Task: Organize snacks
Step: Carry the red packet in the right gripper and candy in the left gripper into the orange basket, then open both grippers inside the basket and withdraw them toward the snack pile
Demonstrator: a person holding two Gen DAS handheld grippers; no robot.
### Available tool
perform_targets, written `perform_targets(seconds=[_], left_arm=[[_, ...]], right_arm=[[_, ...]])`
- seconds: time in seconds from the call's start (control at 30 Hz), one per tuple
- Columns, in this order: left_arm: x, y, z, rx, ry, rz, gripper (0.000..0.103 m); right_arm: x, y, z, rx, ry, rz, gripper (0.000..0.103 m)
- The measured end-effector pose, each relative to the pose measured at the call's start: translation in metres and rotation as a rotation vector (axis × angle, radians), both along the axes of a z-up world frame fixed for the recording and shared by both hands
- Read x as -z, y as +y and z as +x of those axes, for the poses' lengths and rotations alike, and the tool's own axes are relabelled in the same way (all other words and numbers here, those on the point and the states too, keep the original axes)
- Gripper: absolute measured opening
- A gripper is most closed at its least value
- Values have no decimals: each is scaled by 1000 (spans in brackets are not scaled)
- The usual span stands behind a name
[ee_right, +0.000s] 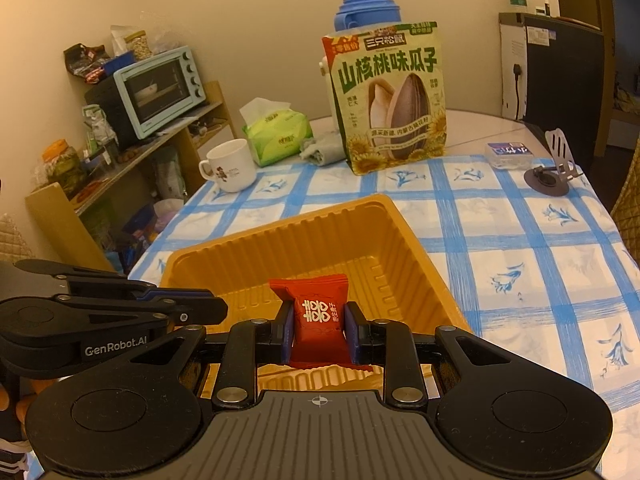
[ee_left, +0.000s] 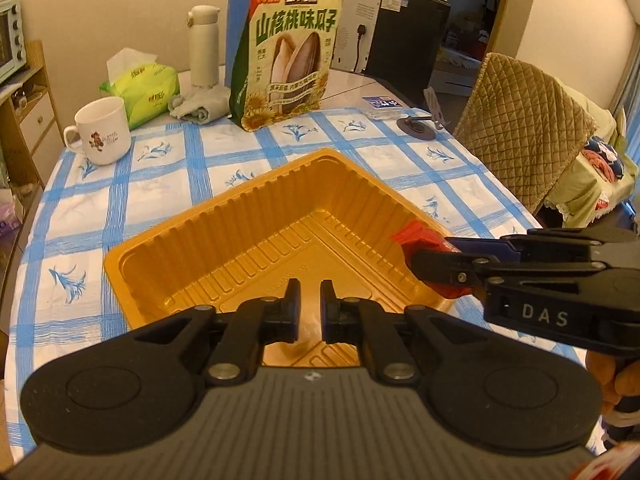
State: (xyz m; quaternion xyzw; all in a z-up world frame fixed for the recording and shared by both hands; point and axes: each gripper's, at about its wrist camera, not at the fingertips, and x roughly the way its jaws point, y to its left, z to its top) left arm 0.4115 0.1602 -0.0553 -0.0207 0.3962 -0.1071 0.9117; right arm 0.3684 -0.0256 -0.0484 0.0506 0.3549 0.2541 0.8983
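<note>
The left gripper (ee_left: pixel 310 296) points downward, its jaws nearly together with nothing between them. The right gripper (ee_right: pixel 318 322) reaches in from its side, jaws clamped on a red packet (ee_right: pixel 316 312), angled down too.

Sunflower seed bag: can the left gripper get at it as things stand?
Probably yes. The left gripper is shut and holds nothing, and past the empty orange tray only bare tablecloth lies before the sunflower seed bag, upright and unobstructed in front.
</note>
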Motion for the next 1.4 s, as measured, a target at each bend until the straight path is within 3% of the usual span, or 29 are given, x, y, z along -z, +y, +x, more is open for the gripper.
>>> perform_targets(seconds=[0.7, 0.8, 0.87, 0.93, 1.0, 1.27, 1.4], left_arm=[[9, 44, -27, -77, 42, -36, 36], [7, 47, -30, -86, 37, -39, 49], [5, 48, -33, -88, 33, -38, 59], [3, 48, -37, -81, 26, -40, 67], [1, 47, -42, -79, 17, -31, 76], [-9, 38, -69, -52, -23, -16, 97], [-13, 31, -87, -45, -19, -8, 99]], right_arm=[[11, 26, 25, -21, 10, -11, 27], [8, 29, 27, -6, 10, -11, 29], [6, 27, 25, 3, 11, -7, 36], [2, 22, 18, 25, 8, 4, 55], [-1, 15, 10, 44, 4, 17, 61], [-9, -20, -40, 127, 31, 44, 68], [-11, -41, -70, 163, 49, 50, 69]])
